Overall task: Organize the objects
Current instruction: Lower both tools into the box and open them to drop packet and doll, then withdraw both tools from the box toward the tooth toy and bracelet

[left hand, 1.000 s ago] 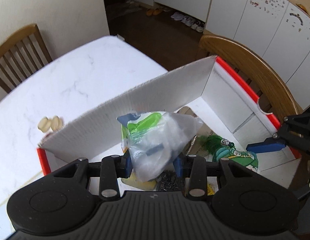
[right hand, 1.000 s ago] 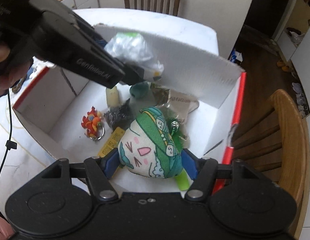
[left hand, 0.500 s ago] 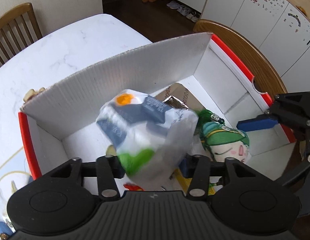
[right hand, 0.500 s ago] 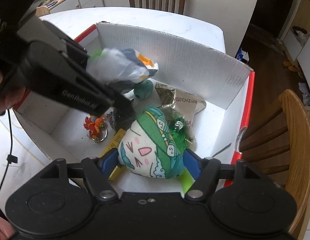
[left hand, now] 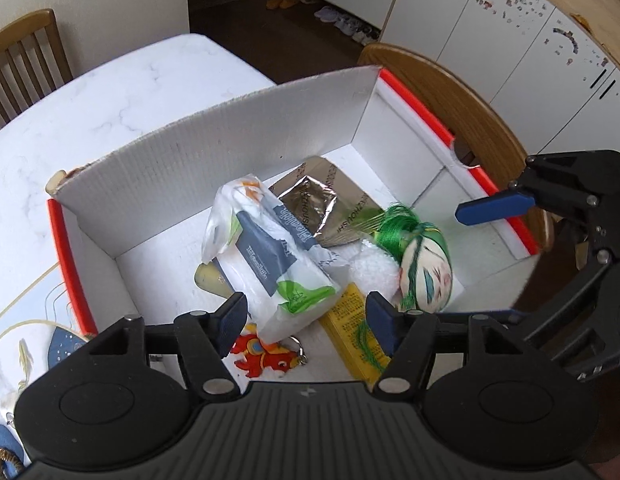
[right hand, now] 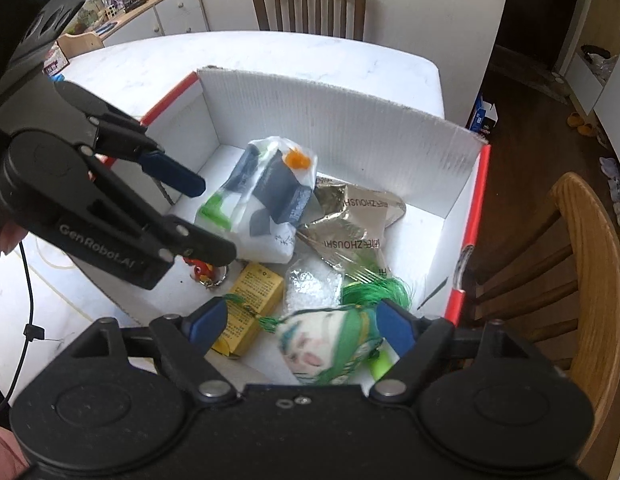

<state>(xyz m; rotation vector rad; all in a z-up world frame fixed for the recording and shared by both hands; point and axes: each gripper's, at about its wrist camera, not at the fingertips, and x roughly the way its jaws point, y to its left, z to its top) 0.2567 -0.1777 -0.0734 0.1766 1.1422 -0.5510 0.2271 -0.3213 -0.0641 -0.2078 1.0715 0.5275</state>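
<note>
- Two handheld black grippers hover over a white corrugated box with red edges (left hand: 238,128) on a white marble surface (left hand: 110,92).
- Left gripper (left hand: 306,314): fingers opening; the clear plastic packet with grey and green print (left hand: 270,256) lies released inside.
- Right gripper (right hand: 298,322): fingers opening; the green-haired plush doll head (right hand: 330,340) sits loose between them.
- Both items look boxed; remaining work cannot be told.

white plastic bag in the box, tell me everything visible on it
The white plastic bag is a thin, crinkled, translucent pouch with dark blue-grey panels of lettering, a green patch at one end and an orange mark at the other. It looks stuffed and soft, and lies on its side on the floor of the white box, over a pale object and against the gold foil packet. The left gripper hangs just above it, jaws opening, pads off it; nothing holds it.
</note>
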